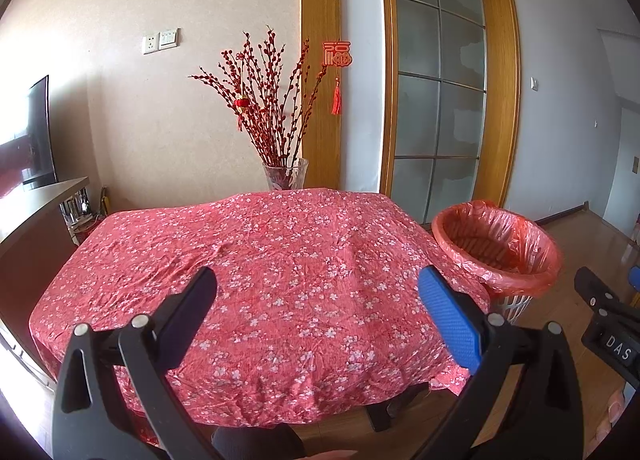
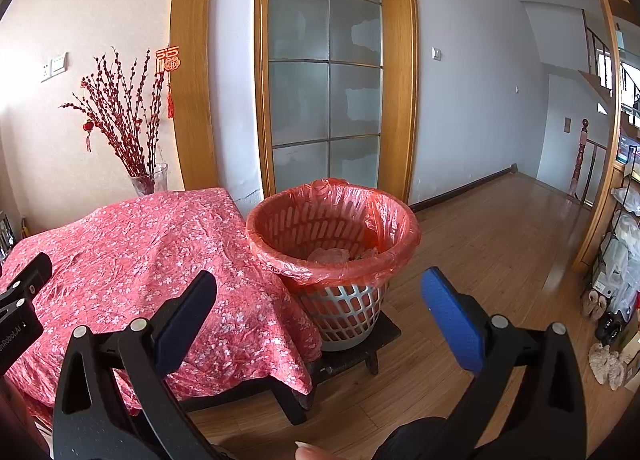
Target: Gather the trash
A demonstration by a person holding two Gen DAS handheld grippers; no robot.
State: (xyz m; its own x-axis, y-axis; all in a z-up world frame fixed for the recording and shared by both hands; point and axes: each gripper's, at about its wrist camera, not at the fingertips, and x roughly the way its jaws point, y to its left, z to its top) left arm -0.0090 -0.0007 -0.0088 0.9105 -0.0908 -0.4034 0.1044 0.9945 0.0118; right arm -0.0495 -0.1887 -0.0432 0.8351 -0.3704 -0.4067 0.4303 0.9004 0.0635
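A white lattice trash basket (image 2: pixel 344 312) lined with a red plastic bag (image 2: pixel 332 220) stands on a low dark stool to the right of the table; crumpled trash (image 2: pixel 340 254) lies inside it. It also shows in the left wrist view (image 1: pixel 496 244). My left gripper (image 1: pixel 318 292) is open and empty above the near part of the table covered by a red floral cloth (image 1: pixel 260 260). My right gripper (image 2: pixel 320 296) is open and empty, in front of the basket. I see no loose trash on the cloth.
A glass vase (image 1: pixel 286 174) of red branches stands behind the table's far edge. A wood-framed glass door (image 2: pixel 324 68) is behind the basket. Wooden floor (image 2: pixel 500 228) stretches to the right. Shelves with bags and slippers (image 2: pixel 608 360) line the far right. A TV cabinet (image 1: pixel 36 212) stands left.
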